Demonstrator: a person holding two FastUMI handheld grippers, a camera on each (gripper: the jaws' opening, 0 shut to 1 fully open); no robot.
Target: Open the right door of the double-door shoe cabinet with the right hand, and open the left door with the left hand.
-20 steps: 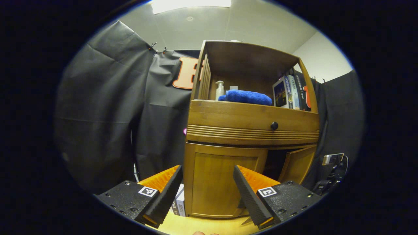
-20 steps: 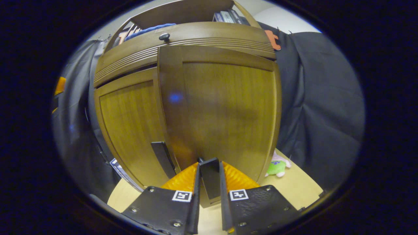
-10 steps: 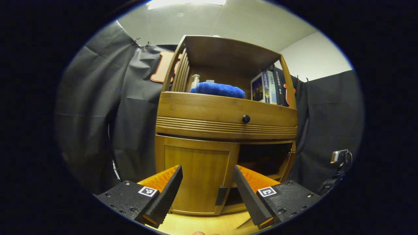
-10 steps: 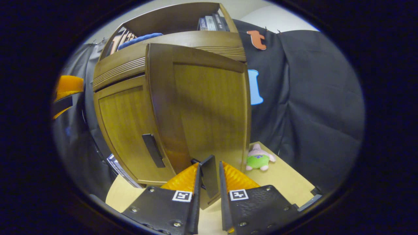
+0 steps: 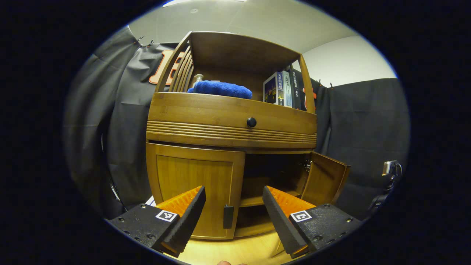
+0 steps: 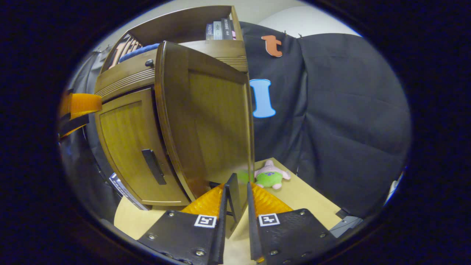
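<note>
The wooden shoe cabinet (image 5: 228,121) stands ahead in the left gripper view. Its left door (image 5: 195,184) is closed, with a dark handle (image 5: 228,216) low at its inner edge. The right door (image 5: 325,178) is swung wide, showing the dark inside and a shelf. My left gripper (image 5: 232,206) hangs open just before the left door's handle, holding nothing. In the right gripper view my right gripper (image 6: 235,200) is shut on the right door's handle (image 6: 233,191), and the right door (image 6: 206,117) stands out from the cabinet. The left door (image 6: 128,147) and its handle (image 6: 153,166) are beside it.
On the cabinet's open top shelf lie a blue towel (image 5: 220,89), a bottle and several books (image 5: 282,90). A small plush toy (image 6: 270,176) lies on the pale tabletop (image 6: 316,198) to the right of the cabinet. Black cloth walls surround everything.
The right door has swung further open with my right gripper shut on its handle. My left gripper has shifted so the left door's handle now sits between its open fingers.
</note>
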